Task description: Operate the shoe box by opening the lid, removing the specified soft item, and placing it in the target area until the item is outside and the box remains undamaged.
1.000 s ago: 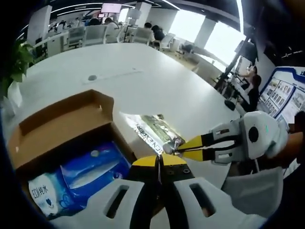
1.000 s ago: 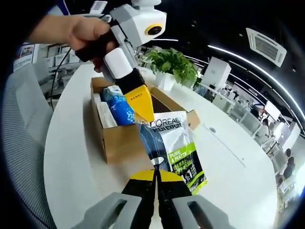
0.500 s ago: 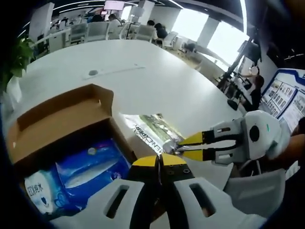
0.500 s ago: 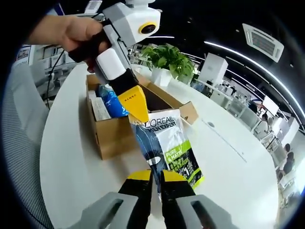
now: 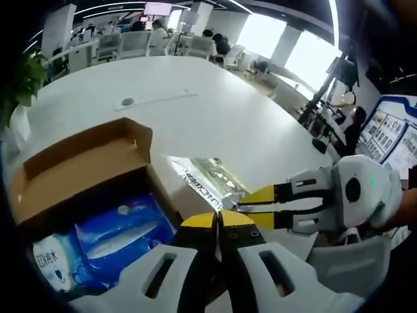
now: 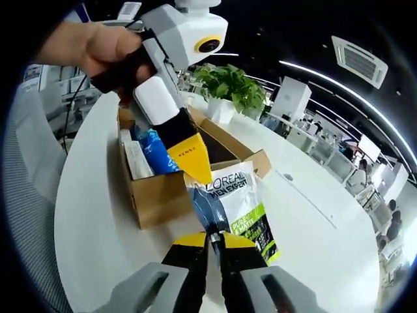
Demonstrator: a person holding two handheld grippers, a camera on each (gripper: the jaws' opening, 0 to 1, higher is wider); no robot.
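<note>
- Shoe box (image 6: 163,189) sits open on the white bench (image 6: 98,248), its lid flap (image 5: 78,153) folded back; blue tissue packs (image 5: 120,228) lie inside it.
- Soft item, a flat L'Oréal pouch (image 6: 234,208), is already out of the box and held up between the two grippers, beside the box's front wall.
- Right gripper (image 6: 214,240) has its jaws closed on the pouch's lower edge. In the left gripper view it comes in from the right, pinching the near end of the pouch (image 5: 208,182).
- Left gripper (image 5: 218,222) has its jaws pressed together. In the right gripper view its yellow tips meet the pouch's top edge, so it appears to be pinching that edge, though the contact itself is not plainly visible.
- Step in hand, as I judge it: carry the pouch clear of the box and lay it on open bench.
- To do that well, keep both ends level so the pouch does not fold or slip, move away from the cardboard wall without dragging on it, lower until the pouch rests flat, then let go.
- Hard to make out: no marked target area is visible on the bench. The tissue packs are cut off at the edge of the left gripper view. The pouch's small print is unreadable.
</note>
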